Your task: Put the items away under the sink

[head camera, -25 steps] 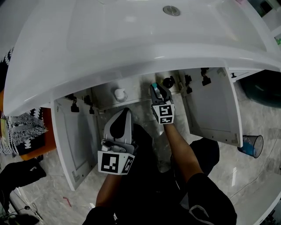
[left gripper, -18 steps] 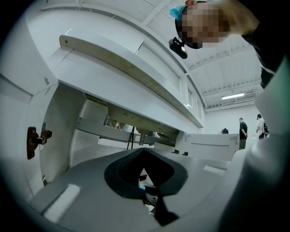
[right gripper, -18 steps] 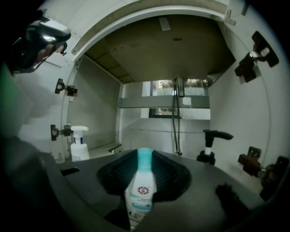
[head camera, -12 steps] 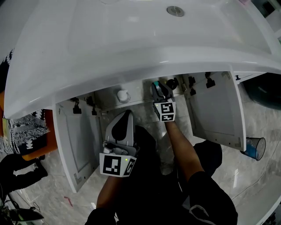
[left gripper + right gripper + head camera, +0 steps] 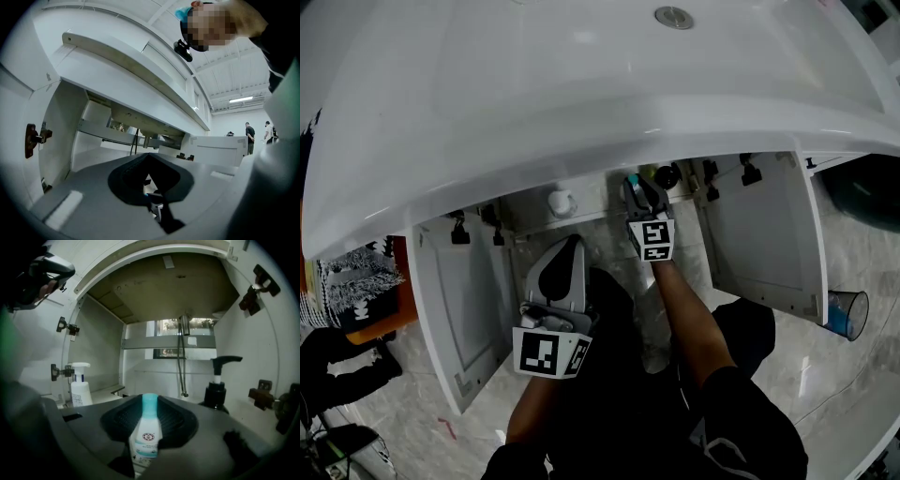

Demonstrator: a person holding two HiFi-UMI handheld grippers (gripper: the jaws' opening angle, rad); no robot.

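Under the white sink [image 5: 581,84] the cabinet stands with both doors swung open. My right gripper [image 5: 640,193] reaches into the cabinet mouth, shut on a small white bottle with a teal cap [image 5: 146,432], held upright between the pads. Inside, a white pump bottle [image 5: 80,391] stands at the left and a black pump bottle [image 5: 216,393] at the right; from above they show as a white cap [image 5: 560,201] and a black top [image 5: 662,175]. My left gripper [image 5: 565,251] hangs back in front of the cabinet, jaws together, holding nothing.
The left door [image 5: 455,300] and right door [image 5: 764,234] flank my arms. A drain pipe [image 5: 180,357] drops at the cabinet's back centre. A blue cup [image 5: 842,312] sits on the marble floor at the right. A black-and-white cloth on an orange thing [image 5: 356,281] lies at the left.
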